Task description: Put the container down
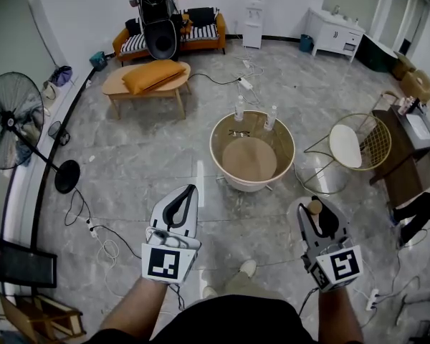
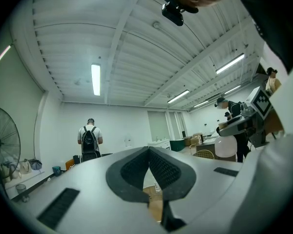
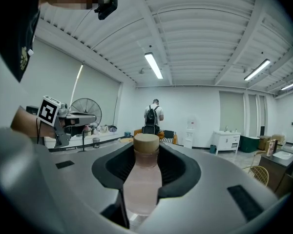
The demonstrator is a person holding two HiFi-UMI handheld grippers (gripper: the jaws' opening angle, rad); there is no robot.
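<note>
My right gripper (image 1: 319,219) is shut on a clear bottle (image 1: 314,207) with a tan cap, held low at the right, above the floor. In the right gripper view the bottle (image 3: 145,174) stands between the dark pads (image 3: 178,167) of the gripper (image 3: 146,147), cap pointing away. My left gripper (image 1: 190,190) is shut with nothing in it; its jaws meet at the tip (image 2: 149,150). A round tan table (image 1: 287,138) with a raised rim stands ahead of both grippers. Two clear bottles (image 1: 239,108) (image 1: 272,117) stand at its far side.
A wire chair (image 1: 355,145) stands right of the round table, with a dark side table (image 1: 408,149) beyond it. A fan (image 1: 14,120) is at the left. A low table with an orange cushion (image 1: 152,77) and a person with a backpack (image 1: 158,13) are farther back. Cables (image 1: 100,235) cross the floor.
</note>
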